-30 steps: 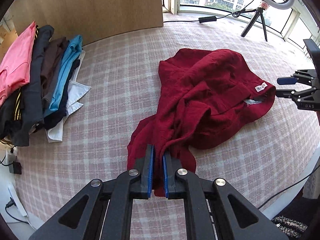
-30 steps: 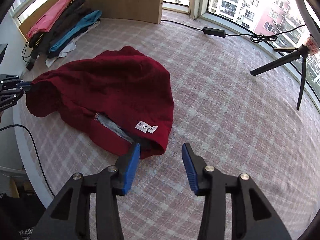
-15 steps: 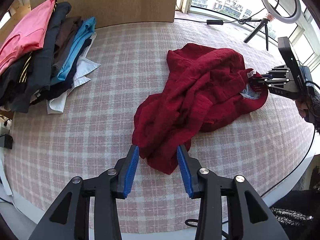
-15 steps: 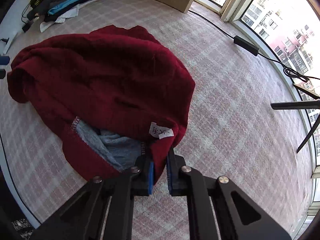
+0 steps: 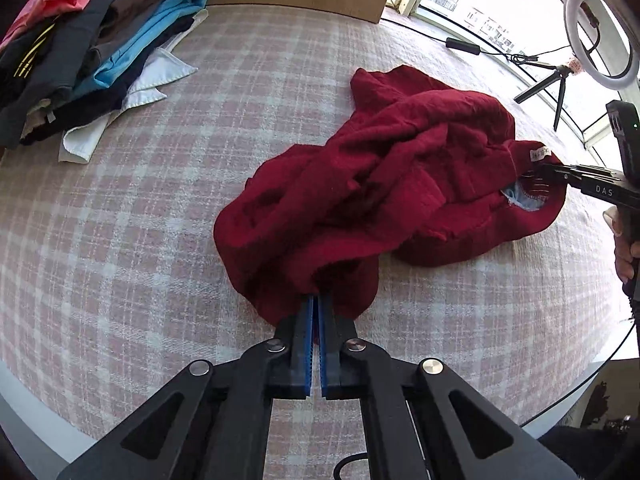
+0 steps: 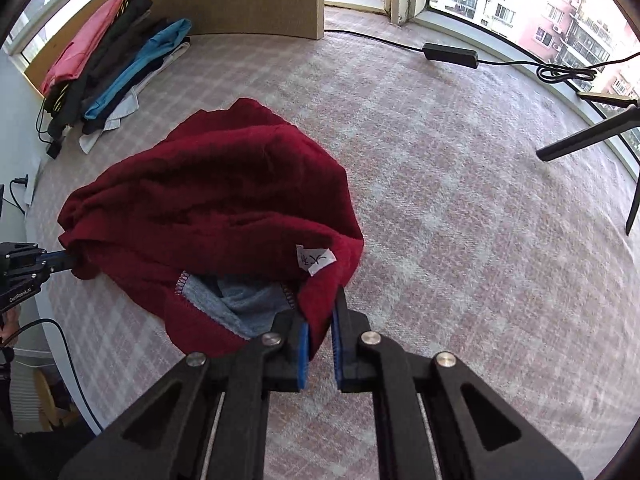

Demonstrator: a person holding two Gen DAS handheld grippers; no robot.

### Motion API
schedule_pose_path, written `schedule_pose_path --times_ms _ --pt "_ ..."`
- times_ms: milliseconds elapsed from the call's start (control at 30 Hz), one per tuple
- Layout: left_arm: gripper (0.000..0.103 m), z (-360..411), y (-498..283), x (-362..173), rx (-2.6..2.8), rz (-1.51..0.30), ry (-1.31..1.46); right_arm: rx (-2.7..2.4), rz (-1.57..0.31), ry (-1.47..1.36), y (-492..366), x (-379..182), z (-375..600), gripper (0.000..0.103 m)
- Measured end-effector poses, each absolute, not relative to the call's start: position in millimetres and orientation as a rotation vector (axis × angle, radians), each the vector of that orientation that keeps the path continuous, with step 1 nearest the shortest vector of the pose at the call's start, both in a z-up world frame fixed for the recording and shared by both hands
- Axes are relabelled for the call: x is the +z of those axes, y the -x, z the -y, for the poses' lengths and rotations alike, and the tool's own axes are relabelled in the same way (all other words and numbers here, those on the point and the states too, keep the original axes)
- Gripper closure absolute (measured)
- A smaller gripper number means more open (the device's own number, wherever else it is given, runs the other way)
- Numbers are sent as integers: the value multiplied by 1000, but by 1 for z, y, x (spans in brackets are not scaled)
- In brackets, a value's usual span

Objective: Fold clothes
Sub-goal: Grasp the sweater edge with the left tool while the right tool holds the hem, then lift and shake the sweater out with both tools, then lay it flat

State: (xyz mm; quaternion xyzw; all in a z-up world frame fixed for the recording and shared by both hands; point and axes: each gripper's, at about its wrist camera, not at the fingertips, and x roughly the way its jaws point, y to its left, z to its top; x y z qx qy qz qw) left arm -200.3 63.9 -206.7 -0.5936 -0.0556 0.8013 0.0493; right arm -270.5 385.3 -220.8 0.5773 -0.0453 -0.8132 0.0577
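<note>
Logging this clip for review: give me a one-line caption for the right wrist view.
Right hand-held gripper shut on the labelled edge of a crumpled red garment on the checked cover.

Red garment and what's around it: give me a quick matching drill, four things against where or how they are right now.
Things:
1. left gripper
2. right gripper
3. white label
4. clothes pile

States:
A. stacked at the far left of the checked cover, by the wooden panel
B. shut on the red garment at its bunched near end
C. sewn inside the garment's opening, above the grey lining
D. shut on the garment's edge just below the label

Pairs: 1-B, 2-D, 3-C, 4-A
</note>
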Motion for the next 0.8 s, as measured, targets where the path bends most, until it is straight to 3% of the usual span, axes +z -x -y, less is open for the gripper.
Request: schedule_pose_path --times_ms 233,433,600,667,800 --pt "102 -48 184 -112 2450 99 1629 -2644 427 -1561 229 -151 -423 98" --pt "102 -35 177 -34 2406 -59 1525 -2675 500 -1450 178 -98 -416 98" --pt "102 -37 253 -48 2396 -86 1556 -2704 575 -1492 197 -102 -424 98" --pt "102 -44 281 -31 2420 -117 1506 -2732 623 -1501 216 -100 -436 99" --pt "102 -63 314 25 2472 -231 1337 -2931 612 -1329 231 -32 -455 99"
